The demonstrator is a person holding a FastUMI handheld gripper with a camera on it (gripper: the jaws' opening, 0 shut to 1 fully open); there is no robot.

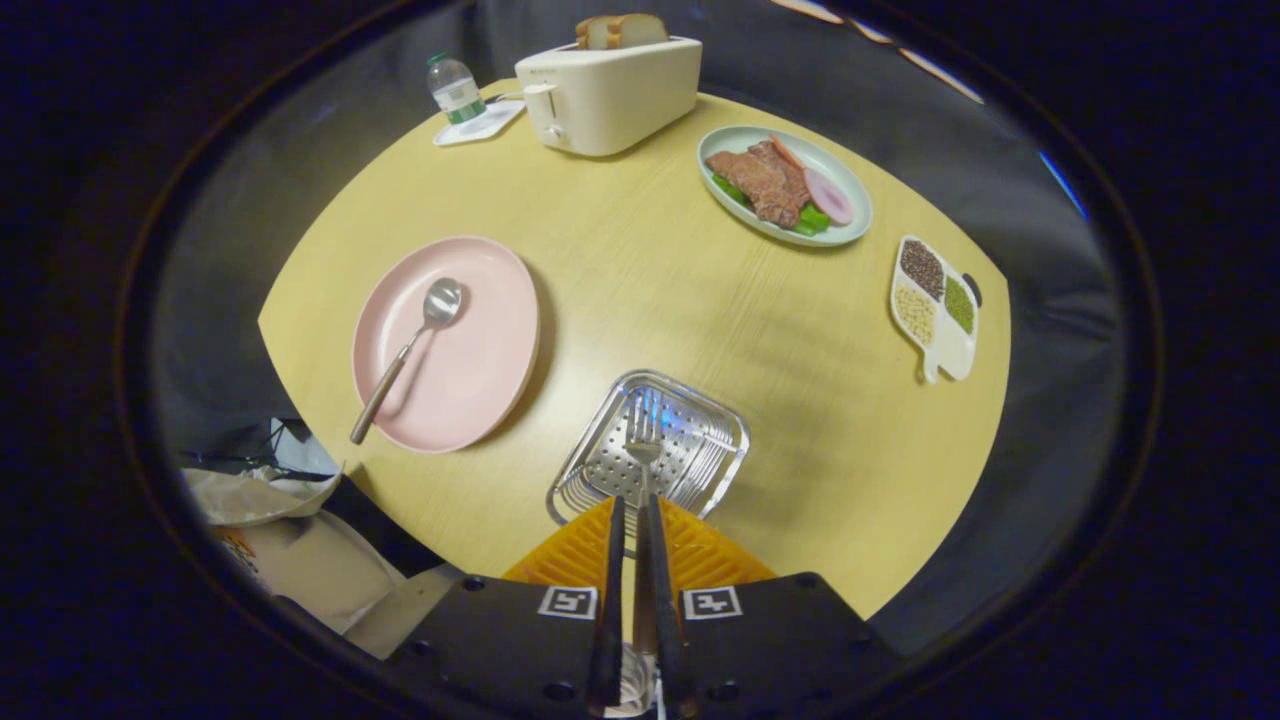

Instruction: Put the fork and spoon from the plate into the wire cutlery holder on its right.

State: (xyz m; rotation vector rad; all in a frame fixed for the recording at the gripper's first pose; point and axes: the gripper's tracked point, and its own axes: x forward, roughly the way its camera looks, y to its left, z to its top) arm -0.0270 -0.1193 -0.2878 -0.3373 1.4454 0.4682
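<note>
The gripper [632,520] clamps the fork [642,440] above the wire cutlery holder [720,455]. The spoon [415,340] lies on the pink plate [480,380], left. Bare worktop [640,290] separates them from the toaster [610,95].

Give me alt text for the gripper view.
The gripper is shut on a fork, held tines-down over the wire cutlery holder on a round wooden table. The spoon lies on the pink plate beside the holder.
</note>
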